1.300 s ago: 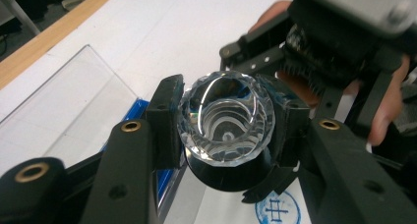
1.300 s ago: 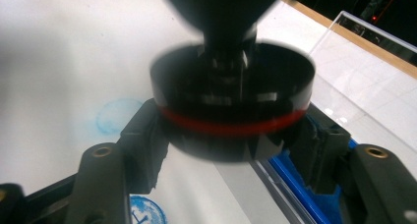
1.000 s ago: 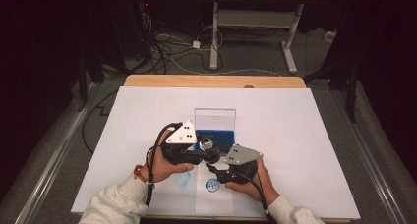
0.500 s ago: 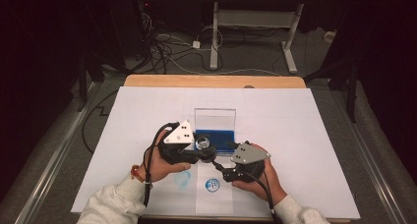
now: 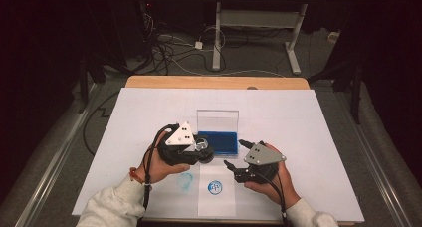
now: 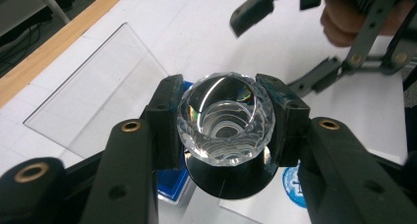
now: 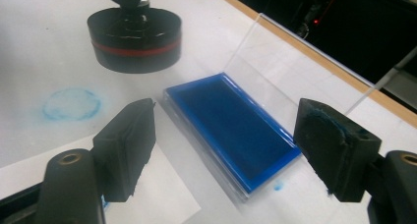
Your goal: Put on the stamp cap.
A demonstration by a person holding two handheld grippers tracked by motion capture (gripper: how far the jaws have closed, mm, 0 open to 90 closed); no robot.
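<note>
A: Where is the stamp (image 6: 225, 120) seen?

B: At the centre of the left gripper view, where its faceted clear knob is pinched between the two black pads of the left gripper (image 6: 225, 121). Its round black base is seen just below the knob. In the high view the stamp (image 5: 202, 148) is held at mid-frame, at the lower left corner of the ink pad (image 5: 220, 141).

A: And the ink pad?

B: The blue tray lies in its clear case with the lid (image 5: 217, 121) raised upright behind it. In the right gripper view it (image 7: 231, 128) runs across the centre of the frame.

A: The right gripper (image 5: 235, 156)?

B: Its jaws have just been opening; they are spread, and nothing is gripped. It is seen right of centre in the high view, close beside the stamp. A blue smudge (image 7: 72, 104) is noted at the left of the right gripper view, on the white sheet (image 5: 308, 122).
</note>
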